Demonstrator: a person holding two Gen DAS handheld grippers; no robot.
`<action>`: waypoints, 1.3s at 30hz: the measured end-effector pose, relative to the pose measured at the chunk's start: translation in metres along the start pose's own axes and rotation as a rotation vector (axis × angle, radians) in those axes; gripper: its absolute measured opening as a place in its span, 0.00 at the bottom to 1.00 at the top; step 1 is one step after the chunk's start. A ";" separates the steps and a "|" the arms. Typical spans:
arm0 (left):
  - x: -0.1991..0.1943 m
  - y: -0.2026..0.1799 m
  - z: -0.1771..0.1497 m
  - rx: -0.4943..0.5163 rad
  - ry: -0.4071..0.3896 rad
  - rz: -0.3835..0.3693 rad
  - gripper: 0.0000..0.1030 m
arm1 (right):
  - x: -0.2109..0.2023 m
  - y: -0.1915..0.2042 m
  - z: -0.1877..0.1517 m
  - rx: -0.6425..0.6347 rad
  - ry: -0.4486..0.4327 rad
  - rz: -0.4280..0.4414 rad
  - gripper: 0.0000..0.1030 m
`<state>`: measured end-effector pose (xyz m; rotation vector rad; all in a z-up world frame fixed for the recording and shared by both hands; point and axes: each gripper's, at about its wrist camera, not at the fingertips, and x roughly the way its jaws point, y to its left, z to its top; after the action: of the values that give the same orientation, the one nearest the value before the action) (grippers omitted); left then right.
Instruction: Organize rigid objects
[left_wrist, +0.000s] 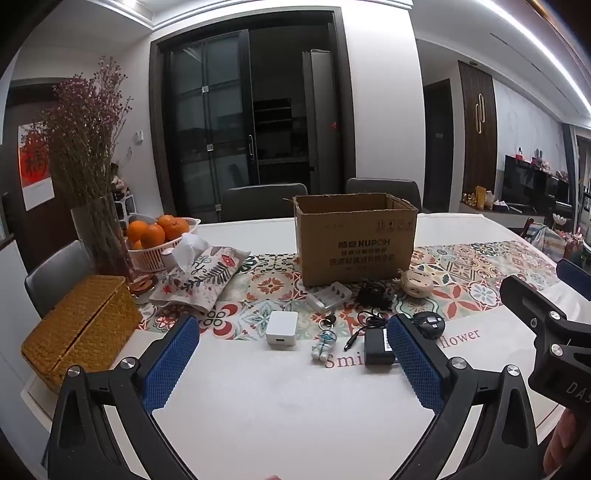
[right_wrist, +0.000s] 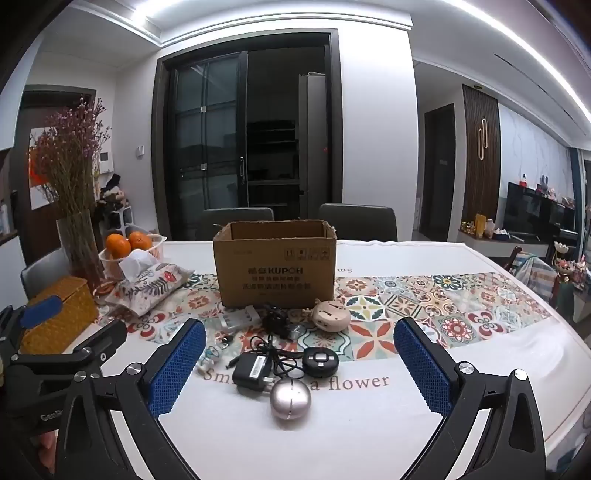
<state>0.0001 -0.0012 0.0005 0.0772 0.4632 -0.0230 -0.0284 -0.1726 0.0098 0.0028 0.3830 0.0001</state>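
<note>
Only my right view shows the silver egg-shaped metal gadget; only my left shows the white square plastic charger. Far behind them, the open brown cardboard box hides its inside from me. Nearer lie the black power adapter and round black device. Left gripper and right gripper both hang released, grasping nothing.
</note>
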 end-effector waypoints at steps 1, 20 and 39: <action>0.000 0.000 0.000 -0.001 -0.001 -0.003 1.00 | 0.000 0.000 0.000 -0.004 -0.002 0.001 1.00; -0.002 0.005 -0.003 -0.014 -0.023 0.016 1.00 | 0.000 0.003 -0.001 -0.007 -0.011 -0.019 1.00; -0.006 0.007 0.000 -0.023 -0.029 0.017 1.00 | 0.001 0.004 -0.003 -0.006 -0.006 -0.022 1.00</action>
<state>-0.0048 0.0062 0.0031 0.0585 0.4333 -0.0021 -0.0288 -0.1690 0.0062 -0.0068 0.3774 -0.0204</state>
